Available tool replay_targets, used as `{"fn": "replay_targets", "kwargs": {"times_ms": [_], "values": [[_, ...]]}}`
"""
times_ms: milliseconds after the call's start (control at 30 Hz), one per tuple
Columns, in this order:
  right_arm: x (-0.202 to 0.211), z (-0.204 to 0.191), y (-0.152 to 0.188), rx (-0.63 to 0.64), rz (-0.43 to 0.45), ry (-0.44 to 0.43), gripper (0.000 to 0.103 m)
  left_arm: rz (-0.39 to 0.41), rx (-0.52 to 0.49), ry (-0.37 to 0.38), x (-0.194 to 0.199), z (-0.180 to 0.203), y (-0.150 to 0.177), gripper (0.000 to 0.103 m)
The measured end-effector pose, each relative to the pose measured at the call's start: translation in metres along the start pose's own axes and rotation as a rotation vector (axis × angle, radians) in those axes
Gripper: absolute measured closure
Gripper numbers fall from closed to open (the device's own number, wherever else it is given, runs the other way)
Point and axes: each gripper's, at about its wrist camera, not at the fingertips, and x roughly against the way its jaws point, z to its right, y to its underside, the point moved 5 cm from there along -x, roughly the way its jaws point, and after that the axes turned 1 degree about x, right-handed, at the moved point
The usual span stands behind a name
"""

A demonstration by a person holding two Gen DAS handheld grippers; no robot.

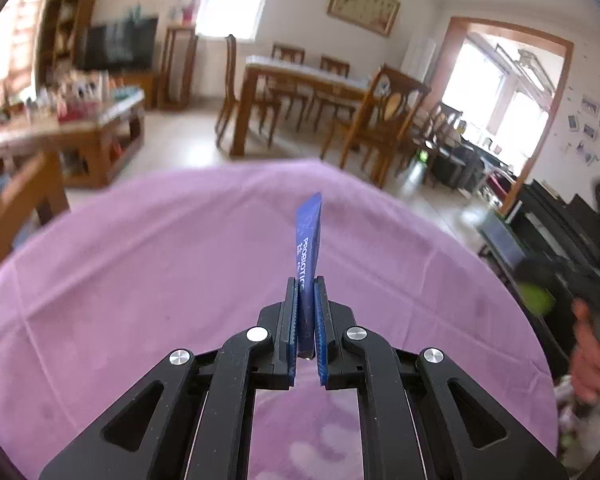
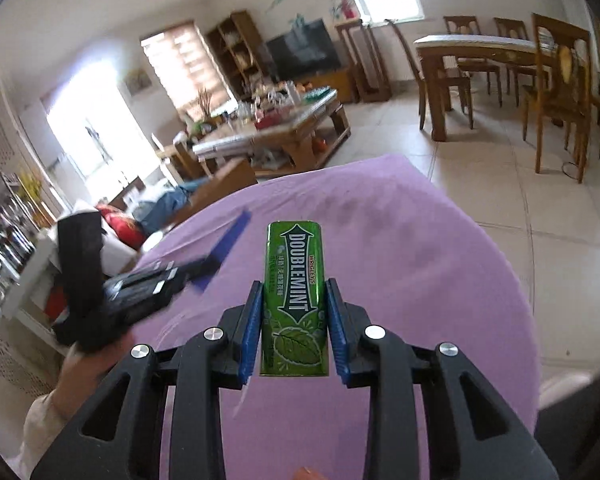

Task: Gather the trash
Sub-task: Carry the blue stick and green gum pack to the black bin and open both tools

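Left gripper (image 1: 307,292): we see the jaws nearly together, pinching a thin blue sachet (image 1: 309,240) edge-on; it sticks out past the fingertips.
Right gripper (image 2: 294,300): we see the jaws narrowed, pads against both long sides of a green gum pack (image 2: 294,280).
Location: both items are held above the purple cloth (image 2: 420,280); whether they are clear of it we cannot tell.
Cross-check: right wrist view shows the sachet over the cloth's left edge.

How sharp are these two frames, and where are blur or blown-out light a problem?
Left wrist view: the blue sachet is sharp, the room smeared, the windows blown out, and the other hand blurs at the right edge. Right wrist view: the green gum pack is crisp; the left gripper is motion-blurred.
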Motion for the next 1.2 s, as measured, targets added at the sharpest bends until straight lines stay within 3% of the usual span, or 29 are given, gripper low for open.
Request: {"fn": "replay_targets", "kwargs": {"times_ms": [133, 267, 467, 600, 767, 867, 1200], "values": [[0.063, 0.021, 0.024, -0.035, 0.097, 0.077, 0.073, 0.073, -0.076, 0.073, 0.019, 0.059, -0.005, 0.095], [0.127, 0.063, 0.038, -0.092, 0.204, 0.198, 0.073, 0.086, -0.099, 0.26, 0.03, 0.143, -0.005, 0.095], [0.205, 0.128, 0.068, -0.194, 0.31, 0.376, 0.073, 0.02, -0.192, 0.446, 0.011, 0.27, 0.014, 0.095], [0.236, 0.168, 0.089, -0.266, 0.336, 0.452, 0.073, -0.041, -0.248, 0.525, -0.012, 0.348, 0.041, 0.095], [0.256, 0.206, 0.116, -0.354, 0.359, 0.503, 0.072, -0.11, -0.319, 0.544, -0.043, 0.41, 0.077, 0.095], [0.256, 0.222, 0.127, -0.393, 0.363, 0.508, 0.072, -0.139, -0.342, 0.538, -0.058, 0.428, 0.092, 0.095], [0.26, 0.238, 0.153, -0.454, 0.356, 0.497, 0.072, -0.189, -0.377, 0.516, -0.091, 0.44, 0.099, 0.095]]}}
